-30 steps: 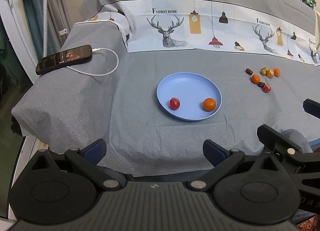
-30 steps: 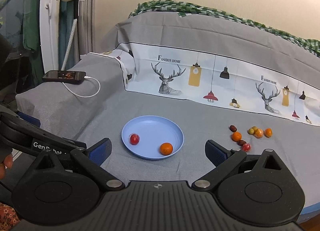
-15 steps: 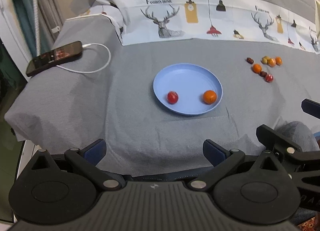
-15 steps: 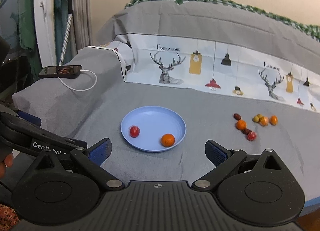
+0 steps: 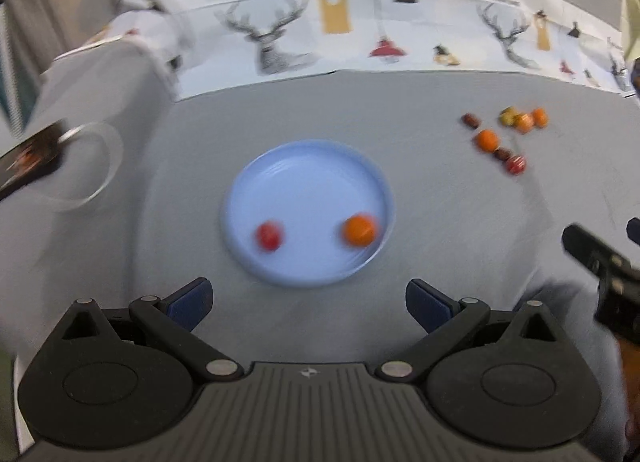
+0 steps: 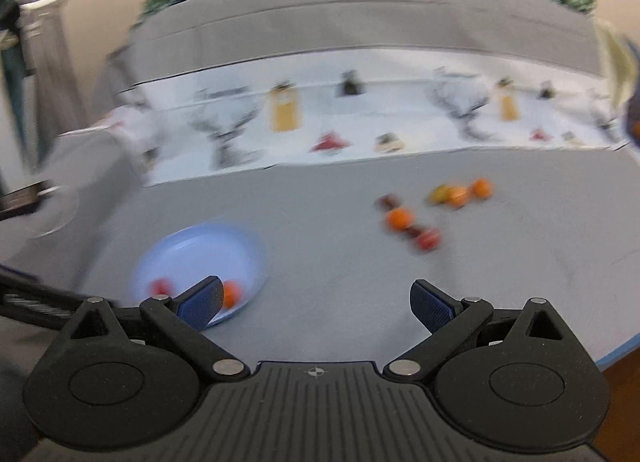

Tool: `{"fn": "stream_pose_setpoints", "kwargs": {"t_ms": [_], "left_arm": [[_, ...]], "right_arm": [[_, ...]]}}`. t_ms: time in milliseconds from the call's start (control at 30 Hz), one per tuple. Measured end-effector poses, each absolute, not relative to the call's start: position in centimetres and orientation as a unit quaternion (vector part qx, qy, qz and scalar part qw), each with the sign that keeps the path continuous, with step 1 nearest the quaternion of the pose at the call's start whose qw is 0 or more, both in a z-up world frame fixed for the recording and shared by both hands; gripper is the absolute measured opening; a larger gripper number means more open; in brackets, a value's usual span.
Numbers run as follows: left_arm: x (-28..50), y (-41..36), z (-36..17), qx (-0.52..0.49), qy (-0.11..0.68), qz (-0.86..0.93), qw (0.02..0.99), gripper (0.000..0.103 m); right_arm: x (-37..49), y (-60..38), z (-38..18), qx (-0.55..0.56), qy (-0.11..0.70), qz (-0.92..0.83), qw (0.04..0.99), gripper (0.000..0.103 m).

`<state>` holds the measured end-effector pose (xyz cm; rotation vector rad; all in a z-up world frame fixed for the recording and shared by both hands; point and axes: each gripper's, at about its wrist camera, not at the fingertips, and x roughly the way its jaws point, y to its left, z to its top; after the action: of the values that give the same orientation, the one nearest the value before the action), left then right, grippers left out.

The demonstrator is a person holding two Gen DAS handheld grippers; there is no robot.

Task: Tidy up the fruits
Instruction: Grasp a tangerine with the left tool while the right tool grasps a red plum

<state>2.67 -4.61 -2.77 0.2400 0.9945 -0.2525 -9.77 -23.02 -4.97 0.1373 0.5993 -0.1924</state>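
Both views are motion-blurred. The left hand-held gripper [image 5: 308, 304] is released, its blue-padded fingers spread wide and holding nothing; directly ahead of it, between the finger lines, a round light-blue plate [image 5: 316, 166] lies flat on the grey sheet [image 5: 420, 230]. Inside the plate, on the side nearest that gripper, sit a small red fruit [image 5: 269, 236] to the left and a round orange fruit [image 5: 359, 229] to the right, well apart from each other. Further ahead and to the right lies a loose cluster of small fruits [image 5: 505, 138]: orange rounds, a yellowish one, dark reddish-brown ovals and a red one, some touching. The right hand-held gripper [image 6: 316, 304] is likewise released and empty; the plate appears ahead to its left, partly behind the left finger [image 6: 200, 302], and the cluster lies ahead between the finger lines. A phone [image 5: 28, 160] with a white cable lies far left of the left gripper.
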Motion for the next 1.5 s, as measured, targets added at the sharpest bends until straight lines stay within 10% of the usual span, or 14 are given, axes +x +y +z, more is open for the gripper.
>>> {"fn": "stream_pose_setpoints", "kwargs": {"t_ms": [867, 967, 1033, 1500], "left_arm": [[24.3, -34.5, -18.5, 0.152, 0.532, -0.263, 0.790, 0.101], [24.2, -34.9, -19.2, 0.149, 0.534, -0.278, 0.784, 0.058], [24.0, -34.7, -18.8, 0.147, 0.529, -0.284, 0.786, 0.039], [16.0, -23.0, -10.1, 0.139, 0.504, -0.231, 0.821, 0.039]], "right_arm": [[10.5, -40.8, -20.4, 0.088, 0.400, -0.123, 0.904, 0.085], [10.7, -40.6, -20.3, 0.055, 0.392, -0.146, 0.907, 0.043], [10.4, -40.5, -20.0, 0.047, 0.394, -0.150, 0.906, 0.033], [2.2, -42.6, -13.2, 0.126, 0.344, -0.218, 0.905, 0.032]]}}
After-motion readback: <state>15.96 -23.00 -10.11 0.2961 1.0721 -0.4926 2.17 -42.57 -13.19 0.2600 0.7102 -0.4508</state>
